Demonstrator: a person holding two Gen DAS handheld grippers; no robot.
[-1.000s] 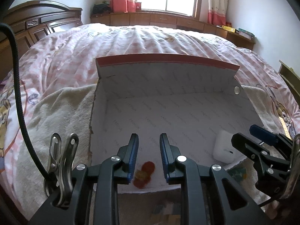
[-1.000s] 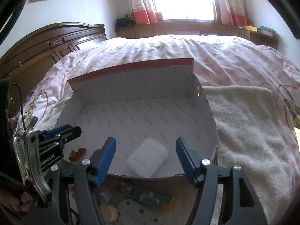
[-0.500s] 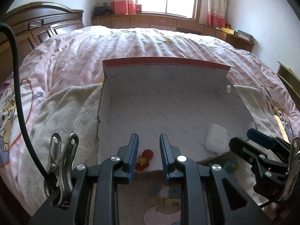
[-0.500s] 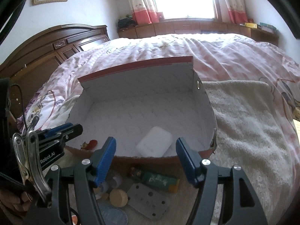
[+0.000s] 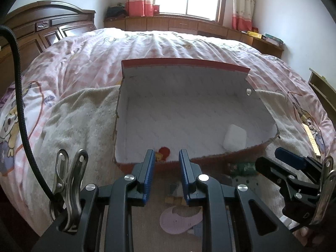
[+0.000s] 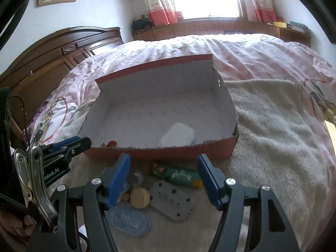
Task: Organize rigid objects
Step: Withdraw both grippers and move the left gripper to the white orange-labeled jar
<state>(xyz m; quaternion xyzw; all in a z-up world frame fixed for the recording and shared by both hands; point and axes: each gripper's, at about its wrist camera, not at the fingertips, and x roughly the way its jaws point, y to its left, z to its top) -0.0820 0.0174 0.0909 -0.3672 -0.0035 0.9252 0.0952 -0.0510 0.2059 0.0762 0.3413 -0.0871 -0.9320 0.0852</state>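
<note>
An open cardboard box (image 5: 260, 147) (image 6: 168, 155) with a red outside and white inside lies on a towel. Inside it are a white case (image 5: 234, 138) (image 6: 177, 134) and a small red and yellow toy (image 5: 162, 154) (image 6: 110, 143). In front of the box lie a green bottle (image 6: 178, 174), a grey plate with holes (image 6: 172, 202), a tan round cap (image 6: 139, 197), a blue oval piece (image 6: 128, 220) and a pink whale-shaped piece (image 5: 178, 219). My left gripper (image 5: 167, 175) is open and empty, its gap narrow. My right gripper (image 6: 162, 178) is wide open and empty above the loose items.
A beige towel (image 6: 273, 130) covers the pink bedspread (image 5: 168, 46) under the box. A dark wooden headboard (image 6: 63, 52) stands at the left. A window with curtains and low cabinets (image 5: 189, 21) lies beyond the bed. A wooden edge (image 5: 323, 88) shows at the right.
Both grippers have pulled back from the box toward me. The box looks smaller and the loose items in front of it have come into view. The jaws have kept their openings.
</note>
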